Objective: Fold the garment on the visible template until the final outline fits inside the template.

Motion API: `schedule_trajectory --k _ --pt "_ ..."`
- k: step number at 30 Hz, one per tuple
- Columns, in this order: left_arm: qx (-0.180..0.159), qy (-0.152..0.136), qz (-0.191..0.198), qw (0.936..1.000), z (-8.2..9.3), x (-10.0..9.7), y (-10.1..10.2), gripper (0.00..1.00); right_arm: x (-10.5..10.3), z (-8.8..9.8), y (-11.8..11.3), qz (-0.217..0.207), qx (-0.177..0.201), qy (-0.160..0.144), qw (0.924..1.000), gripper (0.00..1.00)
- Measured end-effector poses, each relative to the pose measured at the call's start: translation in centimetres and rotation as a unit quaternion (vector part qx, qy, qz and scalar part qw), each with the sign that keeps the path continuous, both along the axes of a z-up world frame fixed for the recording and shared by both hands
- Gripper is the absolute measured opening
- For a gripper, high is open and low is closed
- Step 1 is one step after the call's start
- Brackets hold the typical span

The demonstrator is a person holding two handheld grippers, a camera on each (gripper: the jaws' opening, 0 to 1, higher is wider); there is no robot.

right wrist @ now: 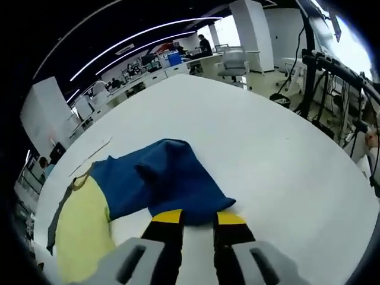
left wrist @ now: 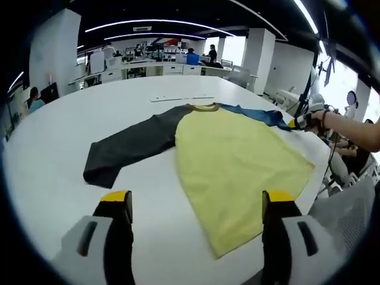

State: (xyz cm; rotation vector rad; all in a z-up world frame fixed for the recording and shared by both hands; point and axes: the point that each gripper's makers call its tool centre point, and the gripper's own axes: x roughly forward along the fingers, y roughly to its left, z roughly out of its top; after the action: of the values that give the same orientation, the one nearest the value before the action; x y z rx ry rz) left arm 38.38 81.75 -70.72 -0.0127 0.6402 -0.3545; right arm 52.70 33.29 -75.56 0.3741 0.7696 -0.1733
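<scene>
Right tool (right wrist: 197, 218) first: jaws pinched together on the cuff of the blue sleeve (right wrist: 172, 178), which lies bunched on the white bench (right wrist: 279, 154). Left tool (left wrist: 197, 205) hangs with jaws wide apart, nothing in them, just short of the shirt's hem. The shirt (left wrist: 237, 160) lies flat mid-bench, yellow body, dark sleeve (left wrist: 127, 151) stretched away from it. Looks light, limp and slippery, so take cuffs and hem corners.

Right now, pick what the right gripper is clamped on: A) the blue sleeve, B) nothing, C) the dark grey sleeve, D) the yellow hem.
A: in the right gripper view the right gripper is closed on the cuff end of the blue sleeve; the dark grey sleeve lies flat, untouched.
</scene>
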Motion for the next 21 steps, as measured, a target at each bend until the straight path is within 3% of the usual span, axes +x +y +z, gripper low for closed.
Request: schedule_trajectory --k 8,21 --pt "0.003 0.002 0.003 1.0000 -0.1 -0.1 0.1 0.85 0.1 0.0 -0.5 -0.003 -0.009 0.004 0.9999 0.00" --pt "-0.005 -0.007 0.001 1.0000 0.6 0.3 -0.2 0.87 -0.1 1.4 -4.6 0.011 -0.071 0.021 0.9972 0.00"
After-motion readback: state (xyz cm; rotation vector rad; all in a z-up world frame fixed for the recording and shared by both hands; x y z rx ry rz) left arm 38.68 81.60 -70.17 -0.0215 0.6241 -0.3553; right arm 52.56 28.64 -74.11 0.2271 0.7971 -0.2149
